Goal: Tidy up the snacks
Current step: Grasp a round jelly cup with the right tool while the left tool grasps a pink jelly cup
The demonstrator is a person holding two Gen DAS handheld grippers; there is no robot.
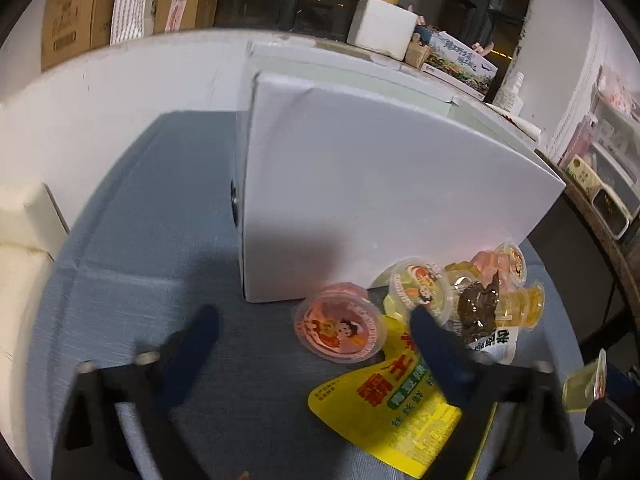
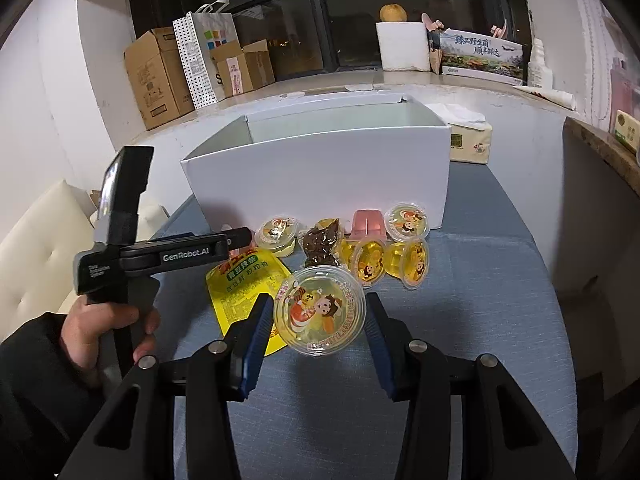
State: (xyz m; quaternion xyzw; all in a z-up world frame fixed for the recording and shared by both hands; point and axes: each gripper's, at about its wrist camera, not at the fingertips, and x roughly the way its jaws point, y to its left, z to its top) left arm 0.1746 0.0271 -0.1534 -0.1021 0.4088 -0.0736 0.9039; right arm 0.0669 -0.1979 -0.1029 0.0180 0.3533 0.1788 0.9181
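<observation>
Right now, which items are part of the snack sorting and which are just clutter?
Job:
white box
jelly cup in right gripper
pink jelly cup
yellow pouch
left gripper

Clutter:
tissue pack
cardboard boxes
paper bag

White lettering "GenRobot.AI" runs along the black bar of the handheld left gripper (image 2: 236, 240) at nine o'clock in the right wrist view; on its grey body sits smaller white print in three lines, seemingly "Data Production System", though too small to be sure. The flat yellow plastic snack pouch (image 2: 240, 284) below that bar bears large red Chinese characters and a green band with white ones; in the left wrist view the same pouch (image 1: 394, 404) lies upside down at five o'clock. The long white printed carton (image 2: 482, 56) on the sill at one o'clock carries dark Chinese calligraphy. The jelly cup lids' rim print is too small to read.
</observation>
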